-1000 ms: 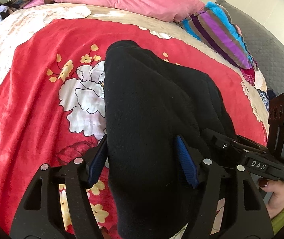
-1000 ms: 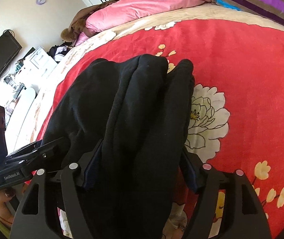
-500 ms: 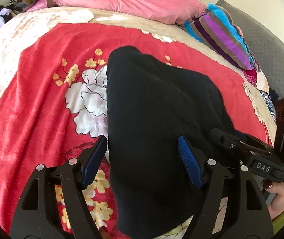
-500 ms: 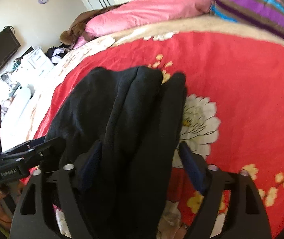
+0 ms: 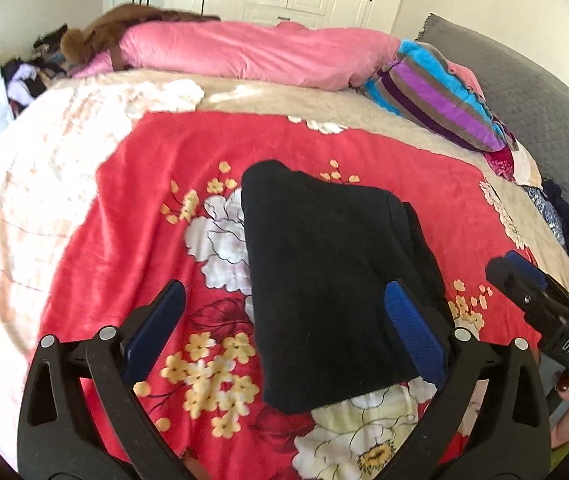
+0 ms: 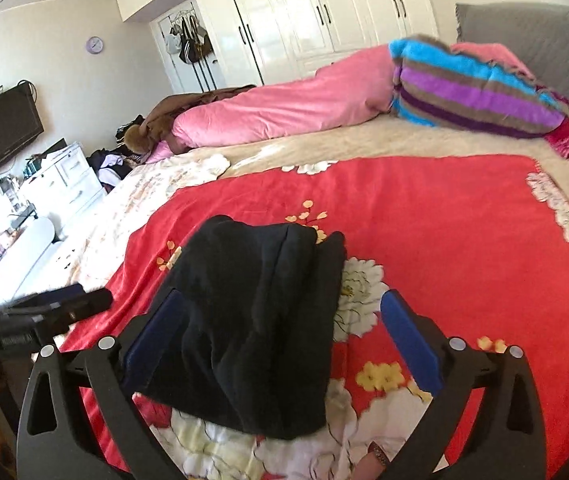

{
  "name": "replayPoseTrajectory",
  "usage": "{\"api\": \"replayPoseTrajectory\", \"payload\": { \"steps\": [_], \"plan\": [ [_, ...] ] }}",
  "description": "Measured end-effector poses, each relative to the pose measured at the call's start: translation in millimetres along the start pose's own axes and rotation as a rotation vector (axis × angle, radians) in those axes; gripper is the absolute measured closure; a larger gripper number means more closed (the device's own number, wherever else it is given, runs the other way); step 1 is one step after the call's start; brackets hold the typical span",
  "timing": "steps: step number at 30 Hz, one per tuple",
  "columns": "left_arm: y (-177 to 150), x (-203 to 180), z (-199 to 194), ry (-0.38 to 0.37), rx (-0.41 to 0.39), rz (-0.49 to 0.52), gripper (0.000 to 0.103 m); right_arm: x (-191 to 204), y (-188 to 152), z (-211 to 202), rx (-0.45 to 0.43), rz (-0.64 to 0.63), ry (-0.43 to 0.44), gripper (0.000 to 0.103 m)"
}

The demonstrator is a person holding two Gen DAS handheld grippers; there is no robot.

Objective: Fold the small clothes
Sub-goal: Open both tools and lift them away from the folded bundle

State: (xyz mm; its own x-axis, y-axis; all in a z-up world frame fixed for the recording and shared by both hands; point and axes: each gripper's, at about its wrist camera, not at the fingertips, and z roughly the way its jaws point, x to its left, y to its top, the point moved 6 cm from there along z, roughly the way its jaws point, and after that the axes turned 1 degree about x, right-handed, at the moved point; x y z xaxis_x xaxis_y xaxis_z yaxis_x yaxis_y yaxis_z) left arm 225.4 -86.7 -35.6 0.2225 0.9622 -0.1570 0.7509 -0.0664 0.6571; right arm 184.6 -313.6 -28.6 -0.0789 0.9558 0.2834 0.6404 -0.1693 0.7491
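Now, L wrist view: left gripper (image 5: 284,320) jaws opening, spread wide, pinching nothing; folded black garment (image 5: 332,280) flat on red blanket (image 5: 124,240), near edge. R wrist view: right gripper (image 6: 280,332) opening too, off garment (image 6: 260,320).

Folded garment (image 5: 324,276) on the blanket (image 5: 132,240), pillows (image 5: 252,52) behind it along the bed's far edge.

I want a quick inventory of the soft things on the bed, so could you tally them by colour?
Black: 1, the folded garment
Pink: 1, the duvet roll
Striped: 1, the blanket
Red floral: 1, the bedspread
Brown: 1, the furry coat
Total: 5
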Motion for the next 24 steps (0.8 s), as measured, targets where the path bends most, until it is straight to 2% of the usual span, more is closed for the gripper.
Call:
{"api": "replayPoseTrajectory", "payload": {
  "steps": [6, 14, 19, 24],
  "plan": [
    [-6.3, -6.9, -31.8, 0.017, -0.048, 0.017, 0.009, 9.2, -7.6, -33.4, -0.048, -0.016, -0.034, 0.004],
    [-20.7, -12.8, -62.3, 0.015, -0.084, 0.013, 0.009, 22.8, -25.7, -65.7, -0.058, -0.056, -0.068, 0.004],
    [-42.6, -12.0, -69.6, 0.003, -0.059, 0.0, 0.009, 29.7, -45.1, -71.9, -0.007, -0.069, -0.073, 0.004],
    [-75.7, -9.1, -65.5, 0.013, 0.003, -0.009, 0.009, 30.8, -68.4, -71.0, 0.052, -0.044, -0.084, 0.004]
  ]
}}
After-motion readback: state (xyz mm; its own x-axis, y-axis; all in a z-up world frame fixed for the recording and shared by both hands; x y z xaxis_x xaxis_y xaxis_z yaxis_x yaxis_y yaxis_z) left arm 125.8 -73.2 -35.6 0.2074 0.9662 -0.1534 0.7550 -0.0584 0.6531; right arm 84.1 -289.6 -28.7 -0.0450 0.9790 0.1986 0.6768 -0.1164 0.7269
